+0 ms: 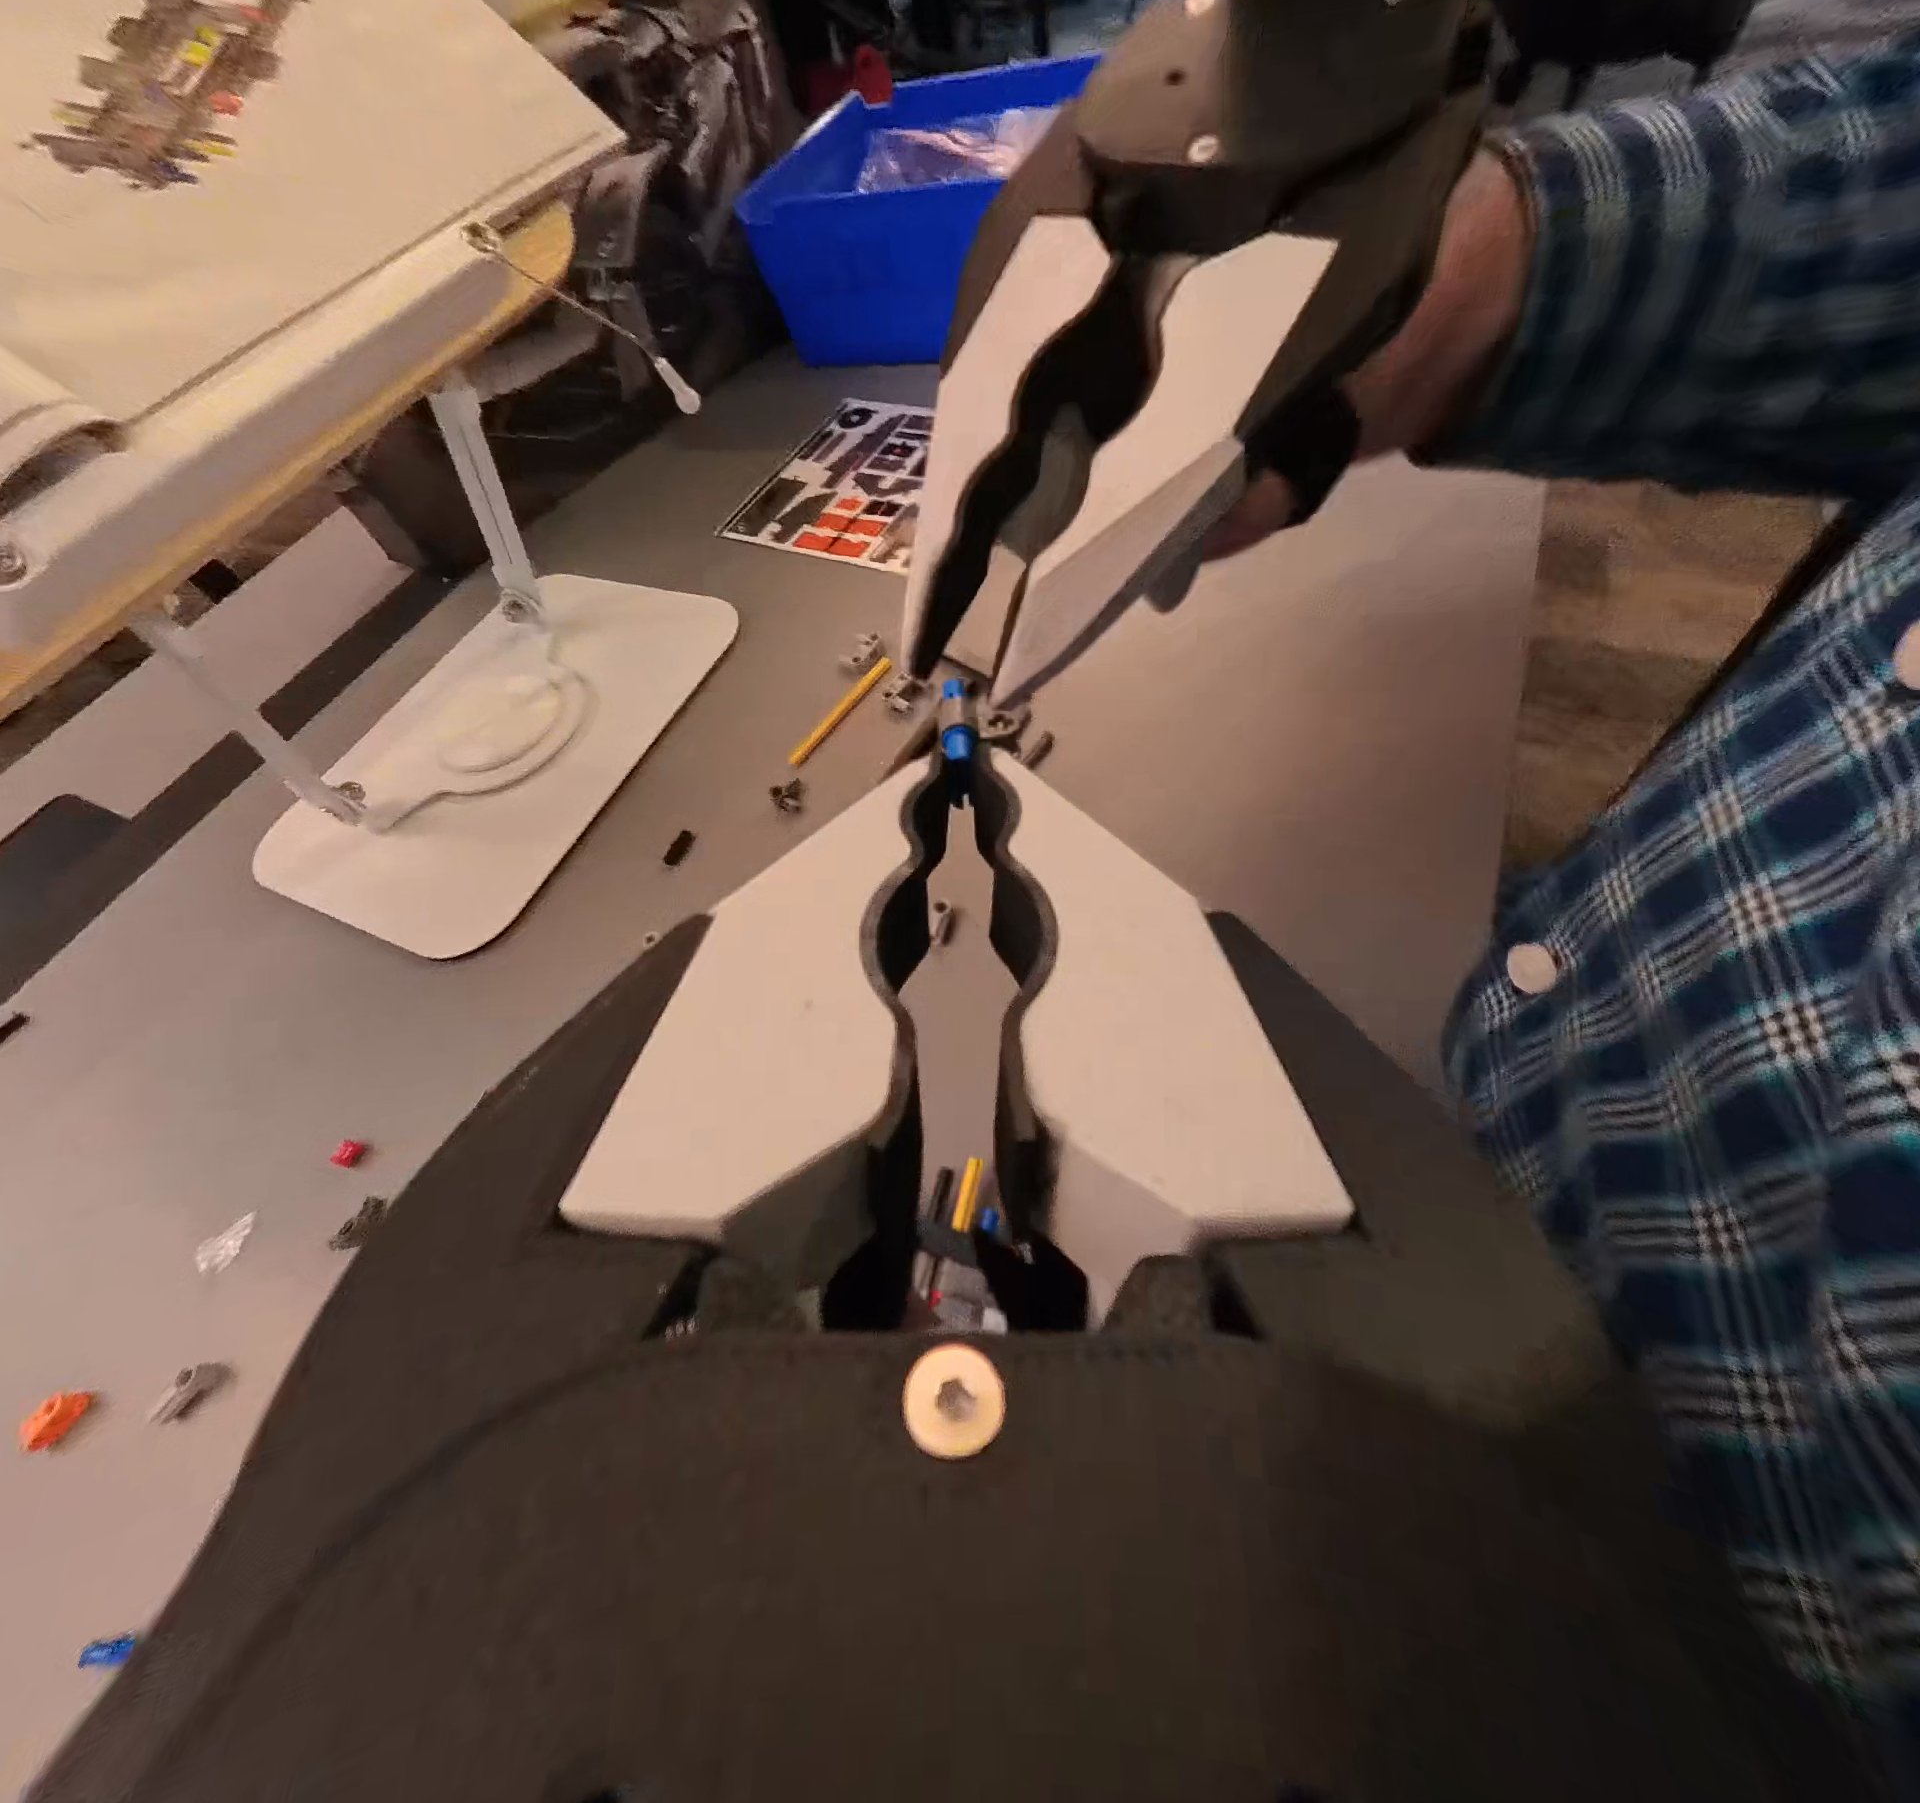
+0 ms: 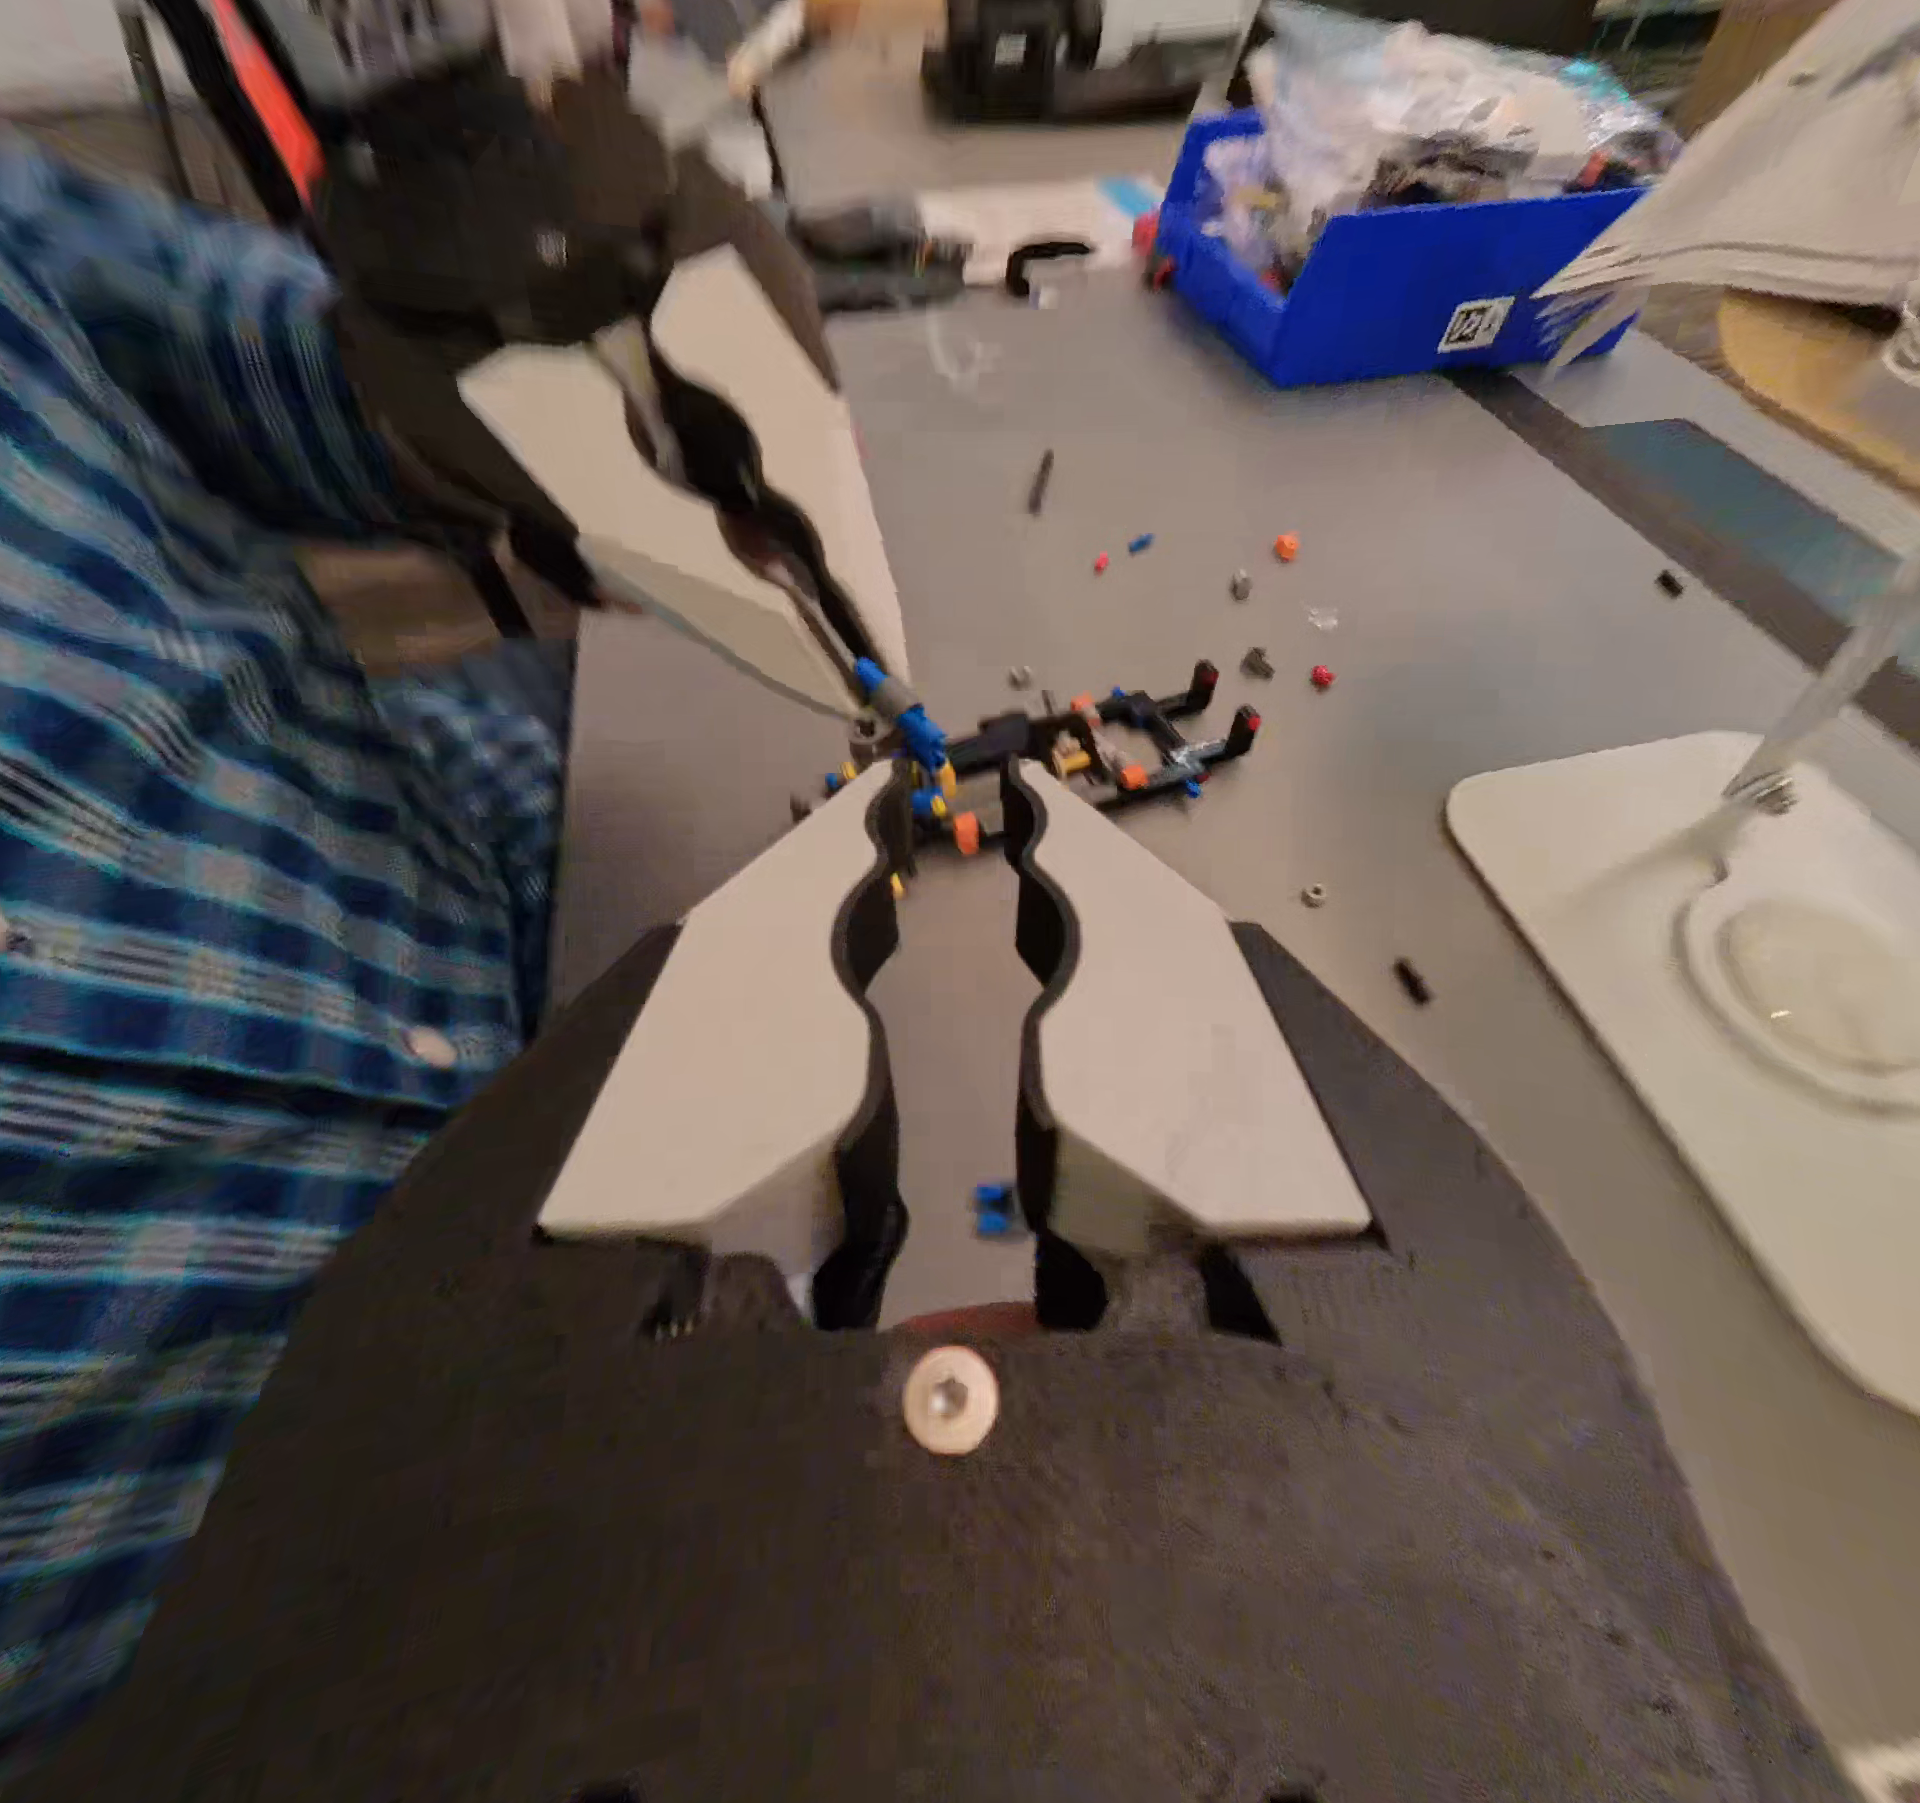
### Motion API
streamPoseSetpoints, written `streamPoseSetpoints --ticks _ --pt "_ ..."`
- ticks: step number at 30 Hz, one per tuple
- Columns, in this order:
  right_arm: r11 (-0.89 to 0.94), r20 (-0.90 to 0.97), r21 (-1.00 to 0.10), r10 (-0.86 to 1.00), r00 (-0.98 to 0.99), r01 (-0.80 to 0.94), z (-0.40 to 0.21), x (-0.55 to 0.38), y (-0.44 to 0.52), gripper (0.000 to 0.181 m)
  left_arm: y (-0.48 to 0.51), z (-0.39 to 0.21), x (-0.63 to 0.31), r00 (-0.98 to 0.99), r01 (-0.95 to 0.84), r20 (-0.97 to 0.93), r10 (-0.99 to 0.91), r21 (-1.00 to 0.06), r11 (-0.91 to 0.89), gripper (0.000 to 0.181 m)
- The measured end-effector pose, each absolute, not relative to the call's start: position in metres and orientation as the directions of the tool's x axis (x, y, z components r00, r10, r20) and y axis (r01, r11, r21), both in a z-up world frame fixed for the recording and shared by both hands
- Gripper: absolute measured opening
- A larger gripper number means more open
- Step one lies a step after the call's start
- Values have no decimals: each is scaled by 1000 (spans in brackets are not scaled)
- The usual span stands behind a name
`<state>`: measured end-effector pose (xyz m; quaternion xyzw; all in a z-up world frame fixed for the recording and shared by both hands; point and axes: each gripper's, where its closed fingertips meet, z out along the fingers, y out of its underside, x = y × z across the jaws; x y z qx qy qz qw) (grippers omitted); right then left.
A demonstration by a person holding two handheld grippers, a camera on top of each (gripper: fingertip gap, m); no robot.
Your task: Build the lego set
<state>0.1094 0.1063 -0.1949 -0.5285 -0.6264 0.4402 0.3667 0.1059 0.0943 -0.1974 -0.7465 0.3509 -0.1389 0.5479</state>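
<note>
My left gripper [image 1: 961, 764] is shut on a small blue and grey pin piece [image 1: 954, 737], held just above the table. In the right wrist view the left gripper [image 2: 878, 709] comes in from the upper left with that piece [image 2: 914, 727] at its tips. My right gripper [image 2: 948, 771] is open, its tips a little apart. In the left wrist view the right gripper [image 1: 958, 691] comes down from the upper right, one tip on each side of the pin piece. A black lego frame [image 2: 1101, 745] with orange, blue and red parts lies on the grey table just beyond.
A blue bin [image 2: 1382, 299] of bagged parts stands at the back. A booklet [image 1: 260, 143] rests on a stand with a white base [image 1: 499, 766]. A sticker sheet [image 1: 831, 496], a yellow axle [image 1: 840, 711] and loose small pieces [image 2: 1286, 548] lie around. A person's plaid sleeve [image 1: 1714, 1026] is close. Only a small space, under 4 cm, lies between the two pairs of fingers. About 20 centimeters separates my right fingertips from the yellow axle [image 1: 840, 711].
</note>
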Motion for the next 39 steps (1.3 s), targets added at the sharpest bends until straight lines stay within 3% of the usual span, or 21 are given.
streamPoseSetpoints --ticks 4,9,14,17,25,39 --pt "251 131 -877 945 -299 410 -206 107 93 10 87 -203 108 667 -437 -208 -716 -887 -150 2" --pt "329 150 -842 904 -401 428 -215 108 77 2 75 -213 111 607 -490 -204 -768 -857 -159 3" --pt "312 114 -828 907 -406 466 -233 103 66 1 66 -233 101 643 -494 -170 -747 -837 -235 5" --pt "275 82 -820 924 -373 502 -251 98 65 1 56 -249 79 699 -509 -179 -692 -804 -306 19" --pt "346 142 -746 918 -371 569 -305 76 53 1 33 -310 35 828 -472 -158 -538 -714 -517 20" --pt "362 137 -709 913 -384 606 -332 64 51 1 36 -339 35 873 -410 -120 -473 -706 -578 12"
